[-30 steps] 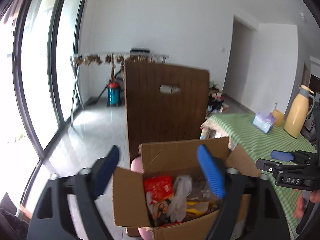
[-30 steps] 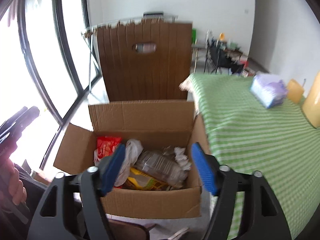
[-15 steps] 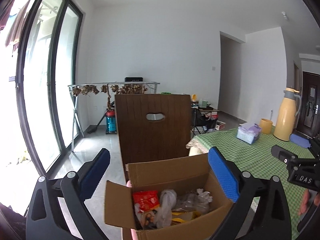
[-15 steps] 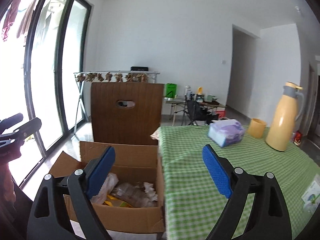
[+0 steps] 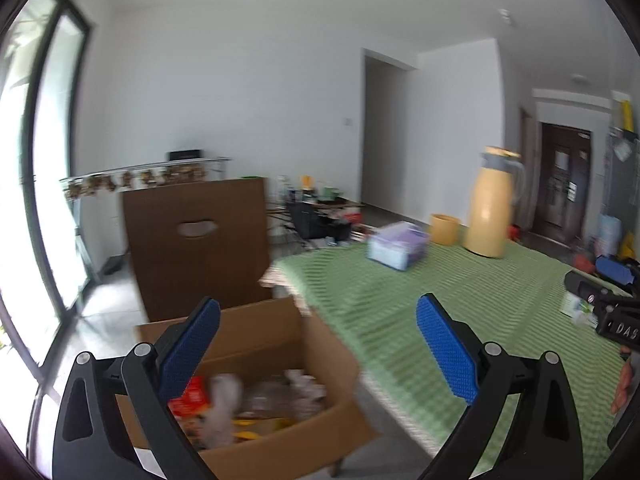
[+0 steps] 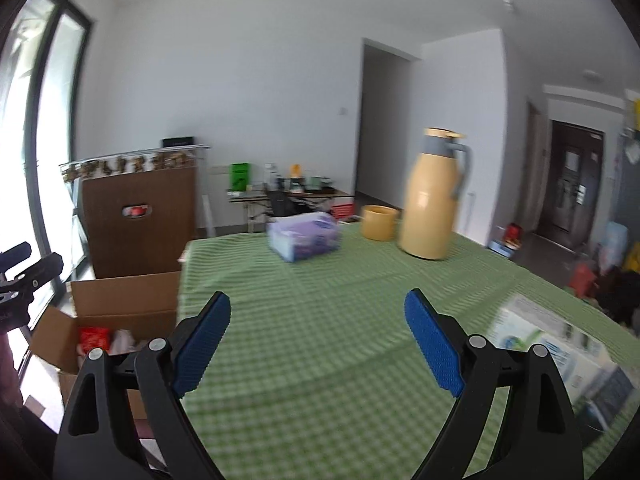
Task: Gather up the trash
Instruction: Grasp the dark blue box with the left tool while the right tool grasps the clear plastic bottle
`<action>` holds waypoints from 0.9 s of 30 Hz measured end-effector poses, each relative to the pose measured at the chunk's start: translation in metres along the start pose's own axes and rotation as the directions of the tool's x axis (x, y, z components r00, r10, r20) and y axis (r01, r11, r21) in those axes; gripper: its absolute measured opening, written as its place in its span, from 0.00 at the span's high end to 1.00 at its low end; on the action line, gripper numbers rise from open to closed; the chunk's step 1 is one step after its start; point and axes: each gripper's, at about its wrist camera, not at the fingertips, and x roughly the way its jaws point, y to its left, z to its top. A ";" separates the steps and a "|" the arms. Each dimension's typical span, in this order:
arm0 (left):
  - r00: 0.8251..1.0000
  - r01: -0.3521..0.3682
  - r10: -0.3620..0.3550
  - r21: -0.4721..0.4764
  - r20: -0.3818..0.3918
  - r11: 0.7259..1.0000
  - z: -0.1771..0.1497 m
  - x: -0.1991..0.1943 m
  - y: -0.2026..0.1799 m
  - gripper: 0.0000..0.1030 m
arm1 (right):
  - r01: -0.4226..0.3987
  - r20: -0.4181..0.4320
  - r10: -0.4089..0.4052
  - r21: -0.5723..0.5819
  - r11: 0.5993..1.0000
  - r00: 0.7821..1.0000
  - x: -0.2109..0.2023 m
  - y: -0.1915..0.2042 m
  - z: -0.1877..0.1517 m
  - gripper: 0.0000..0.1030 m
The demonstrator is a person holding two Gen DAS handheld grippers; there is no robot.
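Right wrist view: the right gripper (image 6: pixel 318 344) is held over the counter (image 6: pixel 320 300), which is covered by a green checked cloth; its fingers (image 6: pixel 202 344) stand wide apart with nothing between them. The left gripper (image 5: pixel 318 354) is likewise shown with fingers spread and empty, having just been opened further, above the near corner of the cardboard box (image 5: pixel 280 364) that stands beside the counter. Collected trash (image 5: pixel 224 400) is seen inside the box: a red wrapper, crumpled white plastic and clear film.

At the right edge of the counter a flat printed packet (image 6: pixel 556 348) lies, blurred; it is judged to be the likeliest remaining trash. It is expected to be light and thin, somewhat stiff, and possibly slick on its printed face. A hold across a free edge or corner is advised, since a flat face offers little to pinch. The tissue pack (image 6: pixel 304 236), cup (image 6: pixel 379 222) and jug (image 6: pixel 434 196) are judged not to be trash.
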 end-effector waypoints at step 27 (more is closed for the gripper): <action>0.613 0.790 -0.718 0.269 -0.329 0.551 -0.030 0.005 -0.422 0.07 | 0.473 -0.248 -0.405 0.542 0.695 0.880 -0.110 -0.406 -0.131 0.19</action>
